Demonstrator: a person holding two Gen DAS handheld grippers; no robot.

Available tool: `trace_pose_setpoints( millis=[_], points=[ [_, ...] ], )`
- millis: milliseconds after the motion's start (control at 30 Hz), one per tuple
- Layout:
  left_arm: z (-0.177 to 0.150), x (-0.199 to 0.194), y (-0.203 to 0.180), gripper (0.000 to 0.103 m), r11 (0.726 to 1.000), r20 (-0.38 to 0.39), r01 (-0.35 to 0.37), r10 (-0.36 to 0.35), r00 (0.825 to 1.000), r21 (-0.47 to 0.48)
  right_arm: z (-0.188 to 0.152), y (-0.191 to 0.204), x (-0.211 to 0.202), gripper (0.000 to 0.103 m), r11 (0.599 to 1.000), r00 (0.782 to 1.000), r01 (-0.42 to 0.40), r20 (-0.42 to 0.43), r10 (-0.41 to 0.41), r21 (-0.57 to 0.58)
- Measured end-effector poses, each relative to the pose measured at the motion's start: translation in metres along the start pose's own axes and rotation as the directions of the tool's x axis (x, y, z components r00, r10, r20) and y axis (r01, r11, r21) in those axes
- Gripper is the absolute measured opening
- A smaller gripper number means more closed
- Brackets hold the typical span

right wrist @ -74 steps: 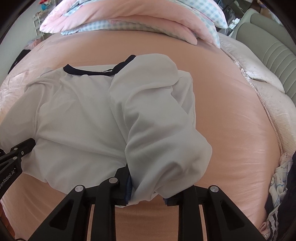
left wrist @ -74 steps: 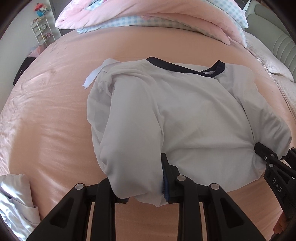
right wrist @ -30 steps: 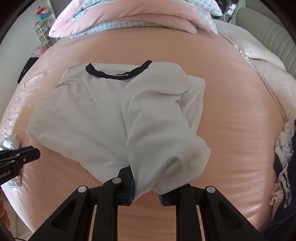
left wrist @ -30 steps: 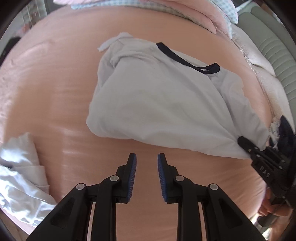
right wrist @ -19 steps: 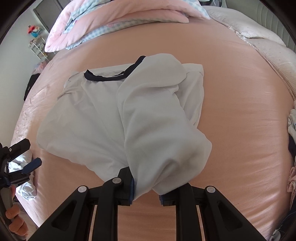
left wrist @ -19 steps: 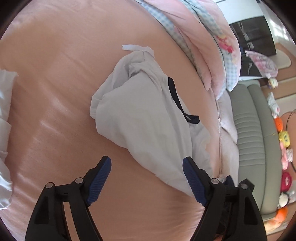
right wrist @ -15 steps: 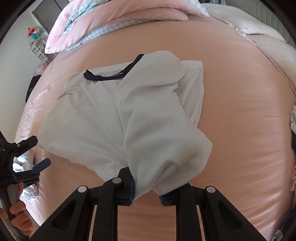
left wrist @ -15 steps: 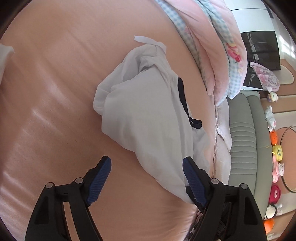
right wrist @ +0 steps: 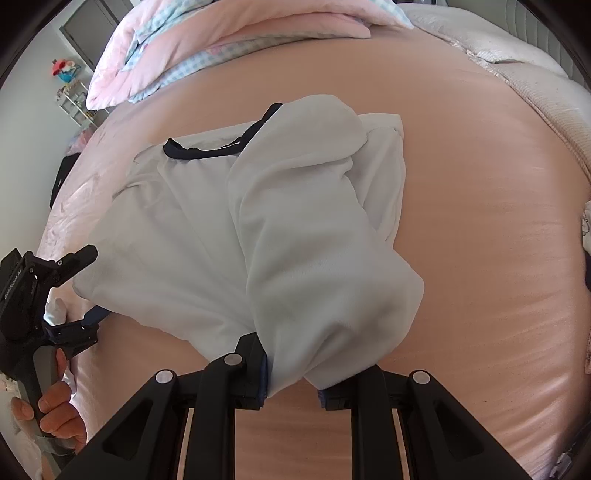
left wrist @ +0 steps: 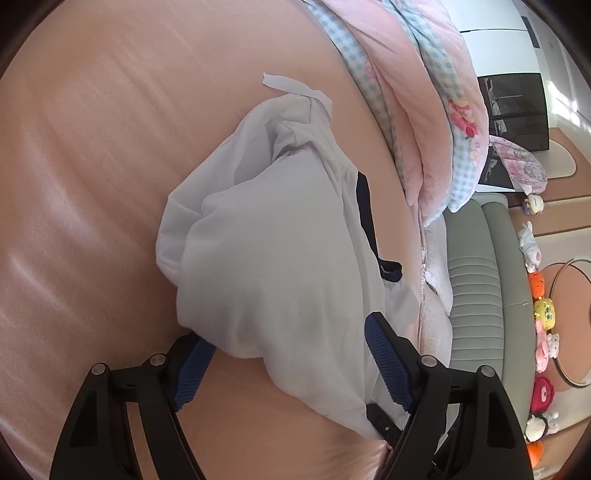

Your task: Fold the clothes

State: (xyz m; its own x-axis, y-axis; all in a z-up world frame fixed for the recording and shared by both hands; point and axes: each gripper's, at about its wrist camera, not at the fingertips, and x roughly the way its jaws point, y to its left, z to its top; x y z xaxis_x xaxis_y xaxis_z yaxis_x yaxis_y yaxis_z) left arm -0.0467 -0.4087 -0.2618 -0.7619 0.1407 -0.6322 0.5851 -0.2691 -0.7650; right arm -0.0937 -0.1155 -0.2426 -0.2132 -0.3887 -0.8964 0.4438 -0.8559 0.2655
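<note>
White shirt (right wrist: pixel 207 236), navy collar (right wrist: pixel 218 149), no legible writing

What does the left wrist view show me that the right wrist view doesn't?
Left only: the left tool open, its pads either side of the shirt's near edge; a grey sofa with plush toys. Right only: the right tool shut on the shirt's hem; the hand on the left tool's handle. Both: shirt, navy collar, pink sheet, folded quilt.
</note>
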Motion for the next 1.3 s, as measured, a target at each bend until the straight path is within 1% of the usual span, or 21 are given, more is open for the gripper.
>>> trace_pose_setpoints(
  millis=[100,233,267,300,333,400,433,467,500,533,567,600,633,733,833,867,900,1067,1167,1200,1300],
  points=[
    [0.005,0.006,-0.008,0.079,1.0,0.019,-0.018,0.017,1.0,0.024,-0.001,-0.002,0.002,0.017,1.0,1.0,-0.008,0.002,0.008,0.006],
    [0.006,0.012,-0.023,0.079,0.988,0.049,-0.113,0.109,0.993,0.104,-0.003,-0.005,0.004,0.017,1.0,1.0,-0.008,0.007,0.008,0.015],
    [0.005,0.014,-0.028,0.078,0.98,0.065,-0.149,0.141,0.988,0.131,-0.004,-0.005,0.005,0.017,1.0,1.0,-0.01,0.006,0.01,0.019],
    [0.002,0.015,-0.032,0.073,0.971,0.091,-0.186,0.174,0.981,0.152,-0.004,-0.006,0.005,0.017,1.0,1.0,-0.013,0.006,0.013,0.023],
    [-0.001,0.016,-0.035,0.065,0.961,0.12,-0.225,0.207,0.971,0.164,-0.004,-0.006,0.005,0.017,1.0,1.0,-0.015,0.005,0.015,0.026],
    [-0.006,0.017,-0.037,0.061,0.946,0.158,-0.271,0.244,0.957,0.179,-0.005,-0.007,0.005,0.017,0.999,1.0,-0.021,0.003,0.021,0.03],
    [-0.008,0.018,-0.038,0.061,0.939,0.175,-0.282,0.25,0.952,0.194,-0.005,-0.008,0.005,0.017,0.999,1.0,-0.026,0.002,0.026,0.034],
    [-0.01,0.018,-0.04,0.06,0.927,0.185,-0.307,0.27,0.945,0.215,-0.006,-0.009,0.005,0.017,0.999,1.0,-0.03,0.002,0.03,0.037],
    [-0.011,0.019,-0.043,0.057,0.91,0.194,-0.339,0.298,0.935,0.237,-0.006,-0.01,0.005,0.017,0.999,0.999,-0.035,0.002,0.035,0.04],
    [-0.013,0.021,-0.045,0.047,0.892,0.203,-0.371,0.325,0.924,0.259,-0.007,-0.011,0.005,0.017,0.998,0.999,-0.039,0.003,0.039,0.043],
    [-0.015,0.022,-0.048,0.042,0.872,0.212,-0.402,0.352,0.912,0.28,-0.008,-0.011,0.005,0.017,0.998,0.999,-0.041,0.004,0.041,0.044],
    [-0.016,0.023,-0.05,0.036,0.85,0.222,-0.432,0.378,0.899,0.3,-0.009,-0.012,0.005,0.017,0.998,0.999,-0.042,0.007,0.041,0.044],
    [-0.019,0.024,-0.054,0.029,0.821,0.237,-0.461,0.4,0.885,0.336,-0.009,-0.012,0.005,0.017,0.998,0.999,-0.041,0.007,0.041,0.044],
    [-0.032,0.026,-0.069,0.019,0.72,0.3,-0.533,0.441,0.846,0.445,-0.009,-0.009,0.005,0.017,0.999,1.0,-0.03,0.009,0.03,0.034],
    [-0.048,0.028,-0.082,0.017,0.602,0.373,-0.604,0.476,0.796,0.522,-0.01,-0.008,0.004,0.017,1.0,1.0,-0.015,0.016,0.015,0.021],
    [-0.052,0.028,-0.086,0.017,0.567,0.4,-0.628,0.485,0.778,0.533,-0.01,-0.008,0.003,0.017,1.0,1.0,-0.01,0.02,0.01,0.018],
    [-0.055,0.029,-0.09,0.017,0.54,0.419,-0.646,0.493,0.762,0.539,-0.011,-0.008,0.003,0.017,1.0,1.0,-0.005,0.024,0.004,0.016],
    [-0.065,0.029,-0.098,0.016,0.453,0.462,-0.699,0.532,0.71,0.553,-0.012,-0.003,0.001,0.017,0.999,0.999,0.03,0.037,-0.029,-0.015],
    [-0.073,0.029,-0.1,0.016,0.39,0.488,-0.721,0.544,0.682,0.573,-0.012,0.001,0.0,0.017,0.997,0.997,0.06,0.042,-0.058,-0.046],
    [-0.075,0.027,-0.1,0.016,0.379,0.493,-0.724,0.545,0.678,0.576,-0.012,0.002,-0.001,0.017,0.996,0.997,0.071,0.045,-0.068,-0.056],
    [-0.078,0.023,-0.099,0.016,0.381,0.482,-0.722,0.556,0.678,0.577,-0.013,0.006,-0.002,0.017,0.991,0.994,0.103,0.054,-0.099,-0.087]
  ],
)
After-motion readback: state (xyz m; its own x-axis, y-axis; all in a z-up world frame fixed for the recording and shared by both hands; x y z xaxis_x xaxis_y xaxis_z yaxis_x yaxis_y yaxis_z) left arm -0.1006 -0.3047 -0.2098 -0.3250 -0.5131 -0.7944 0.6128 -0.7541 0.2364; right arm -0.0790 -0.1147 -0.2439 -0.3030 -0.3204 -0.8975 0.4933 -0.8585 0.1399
